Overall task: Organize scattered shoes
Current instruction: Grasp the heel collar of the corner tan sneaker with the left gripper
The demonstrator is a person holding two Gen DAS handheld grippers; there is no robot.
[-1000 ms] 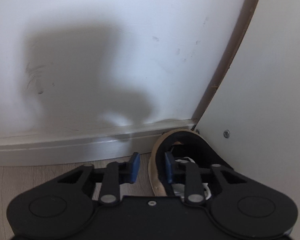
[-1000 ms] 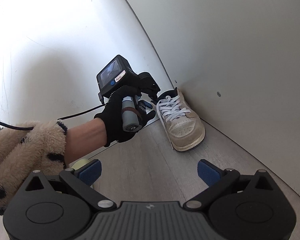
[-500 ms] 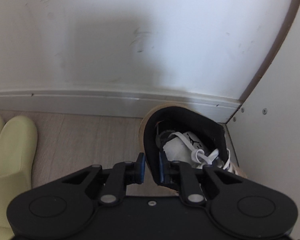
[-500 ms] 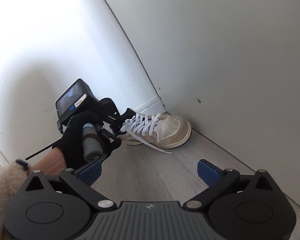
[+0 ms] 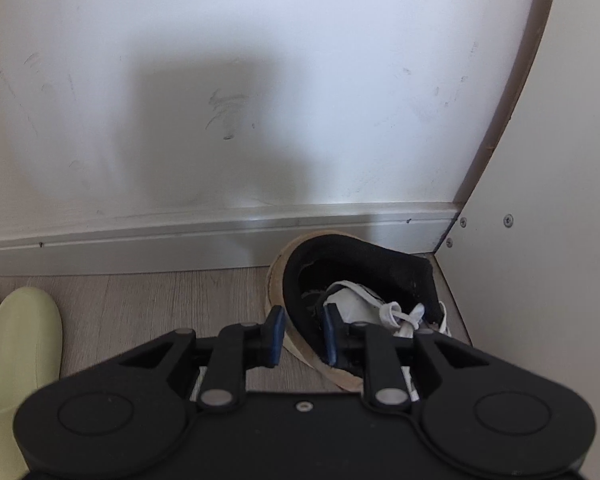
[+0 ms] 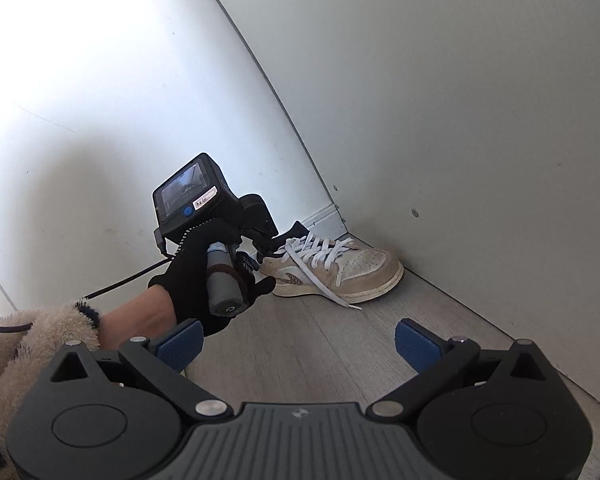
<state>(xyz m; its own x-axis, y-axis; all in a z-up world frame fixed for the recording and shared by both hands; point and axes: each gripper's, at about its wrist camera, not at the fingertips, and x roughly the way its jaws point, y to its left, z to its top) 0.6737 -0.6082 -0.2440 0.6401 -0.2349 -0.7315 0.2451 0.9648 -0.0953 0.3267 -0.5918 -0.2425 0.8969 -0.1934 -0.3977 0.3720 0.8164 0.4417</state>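
A tan and white sneaker [image 5: 360, 272] with white laces lies on the wood floor in the corner, its heel by the baseboard. In the right wrist view the sneaker [image 6: 340, 272] points its toe at the white cabinet panel. My left gripper [image 5: 302, 334] holds the black padded collar of the heel between its blue pads, one inside the shoe and one outside. A gloved hand [image 6: 204, 276] carries the left gripper [image 6: 268, 246]. My right gripper [image 6: 296, 344] hangs open above the bare floor, well short of the shoe, with nothing in it.
A pair of pale green slippers [image 5: 24, 328] sits on the floor at the left by the white baseboard [image 5: 180, 236]. The white cabinet side [image 5: 540, 240] closes the corner on the right. A fuzzy sleeve [image 6: 28, 344] and a cable cross the lower left.
The sneaker has been swung round so its toe points along the floor at the cabinet, then set into the corner. The left pads closed on the collar and now stand slightly wider.
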